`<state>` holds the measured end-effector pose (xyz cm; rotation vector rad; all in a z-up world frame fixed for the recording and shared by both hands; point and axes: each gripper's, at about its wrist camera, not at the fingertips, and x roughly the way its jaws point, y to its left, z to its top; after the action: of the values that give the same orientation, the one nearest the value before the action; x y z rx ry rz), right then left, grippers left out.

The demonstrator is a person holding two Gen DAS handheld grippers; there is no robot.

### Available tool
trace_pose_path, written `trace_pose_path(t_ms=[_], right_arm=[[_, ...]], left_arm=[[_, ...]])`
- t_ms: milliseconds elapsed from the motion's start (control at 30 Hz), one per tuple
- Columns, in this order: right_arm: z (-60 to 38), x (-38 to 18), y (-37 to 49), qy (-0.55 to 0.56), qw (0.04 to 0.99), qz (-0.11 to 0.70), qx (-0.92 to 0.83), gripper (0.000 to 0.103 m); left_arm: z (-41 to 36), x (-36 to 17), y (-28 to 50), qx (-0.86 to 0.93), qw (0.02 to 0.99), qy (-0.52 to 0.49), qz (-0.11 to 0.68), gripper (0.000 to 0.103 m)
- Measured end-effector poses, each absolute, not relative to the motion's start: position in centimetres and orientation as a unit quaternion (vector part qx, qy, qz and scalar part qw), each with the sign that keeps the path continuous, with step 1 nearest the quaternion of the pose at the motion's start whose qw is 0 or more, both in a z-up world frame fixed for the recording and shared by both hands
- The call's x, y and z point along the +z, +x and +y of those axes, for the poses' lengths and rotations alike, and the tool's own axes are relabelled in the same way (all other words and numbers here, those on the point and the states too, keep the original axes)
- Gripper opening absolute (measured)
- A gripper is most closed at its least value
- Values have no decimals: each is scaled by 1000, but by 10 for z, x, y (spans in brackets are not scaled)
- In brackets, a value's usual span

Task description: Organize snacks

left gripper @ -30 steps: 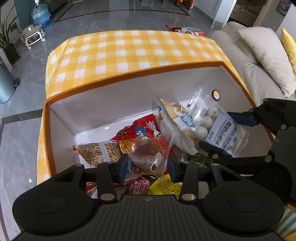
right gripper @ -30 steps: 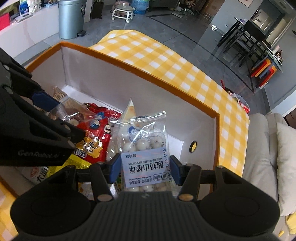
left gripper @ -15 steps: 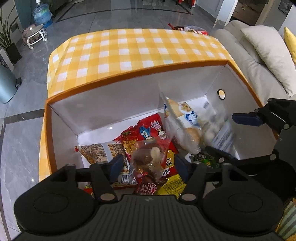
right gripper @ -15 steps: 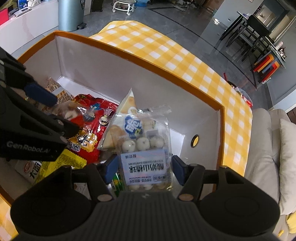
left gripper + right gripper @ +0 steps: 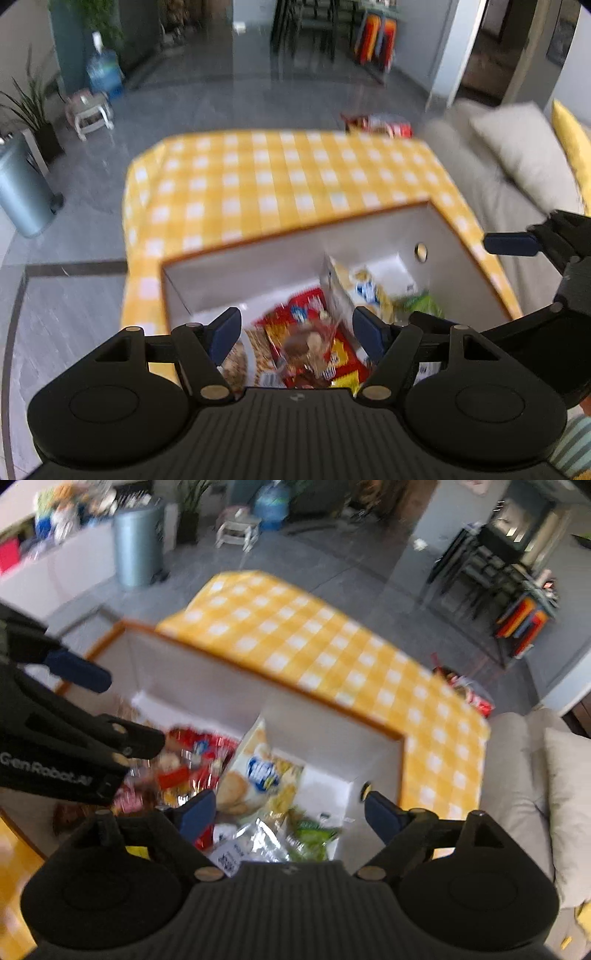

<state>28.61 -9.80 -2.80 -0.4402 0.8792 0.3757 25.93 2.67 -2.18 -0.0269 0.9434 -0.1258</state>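
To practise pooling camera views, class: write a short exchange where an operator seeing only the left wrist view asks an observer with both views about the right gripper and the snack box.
Operator: I see only one blue pad of the right gripper. Is it holding anything?
Observer: No. Its jaws have just been opening; both pads stand wide apart and touch nothing.
Operator: What lies in the near right corner of the box? The left gripper covers it for me.
Observer: A clear bag with a white label lies there, under the right gripper and beside the green packet.
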Motion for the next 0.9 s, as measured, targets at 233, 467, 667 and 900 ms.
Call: trace_pose_path(t_ms=[233,467,667,900], right_arm=[[-114,25,247,-132,908,366,157,97],[-121,54,192,-107,923,334,157,99],[-126,58,147,-114,934,305,148,99],[-134,50,108,-102,940,296,138,99]], left_arm=[[25,30,209,-21,938,45,344,85],[10,55,159,-14,952,101,288,90],[7,55,125,-14,958,68,278,90],[18,40,98,5,952,22,304,90]])
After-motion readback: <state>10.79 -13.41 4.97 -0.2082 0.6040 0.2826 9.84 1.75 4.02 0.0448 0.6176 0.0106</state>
